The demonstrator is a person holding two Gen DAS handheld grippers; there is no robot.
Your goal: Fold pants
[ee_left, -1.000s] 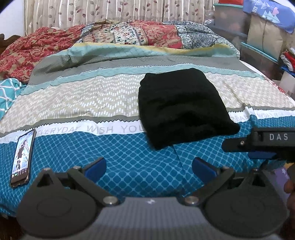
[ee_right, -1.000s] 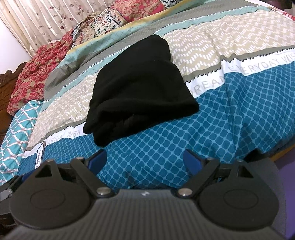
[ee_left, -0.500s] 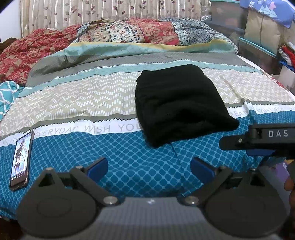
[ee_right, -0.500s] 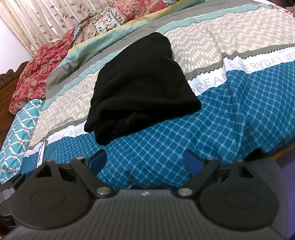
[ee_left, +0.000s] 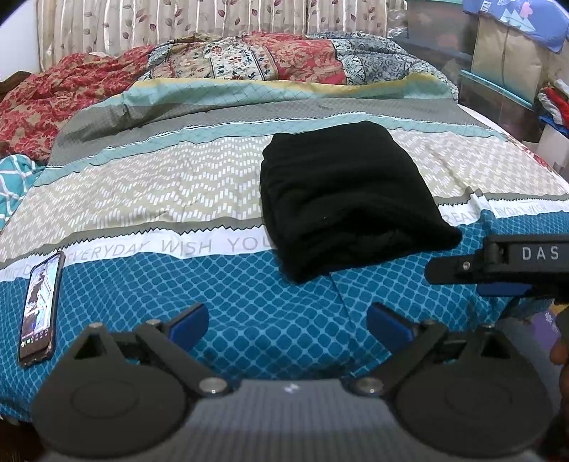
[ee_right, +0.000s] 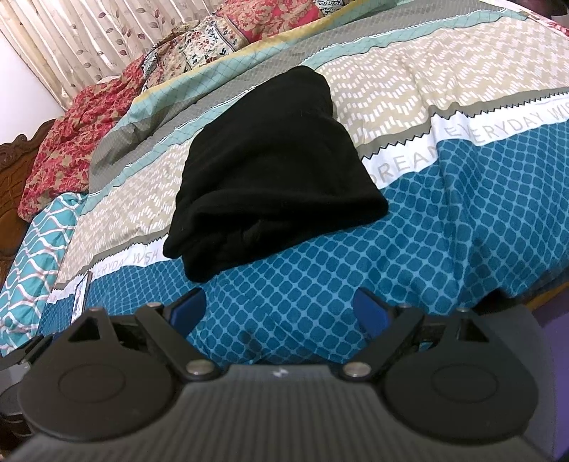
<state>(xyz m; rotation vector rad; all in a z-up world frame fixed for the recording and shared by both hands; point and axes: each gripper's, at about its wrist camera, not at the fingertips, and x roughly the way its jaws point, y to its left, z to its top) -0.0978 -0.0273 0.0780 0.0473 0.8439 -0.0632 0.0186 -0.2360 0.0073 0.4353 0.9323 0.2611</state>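
Note:
Black pants (ee_left: 348, 199) lie folded into a thick rectangle on the patterned bedspread (ee_left: 149, 192), with the layered edge toward me. They also show in the right wrist view (ee_right: 270, 167). My left gripper (ee_left: 287, 321) is open and empty, held back over the bed's blue front band, apart from the pants. My right gripper (ee_right: 281, 307) is open and empty, also back from the pants near the bed's front edge. Its body shows at the right of the left wrist view (ee_left: 505, 266).
A phone (ee_left: 39, 309) lies on the bedspread at the front left, also in the right wrist view (ee_right: 81, 295). Crumpled red floral bedding (ee_left: 64, 92) is piled at the head. Storage boxes and clothes (ee_left: 512, 78) stand right of the bed. Curtains (ee_left: 177, 25) hang behind.
Both grippers have drifted slightly, so the pants sit a little differently in each view. The pants and the phone have not moved. Both grippers stay open.

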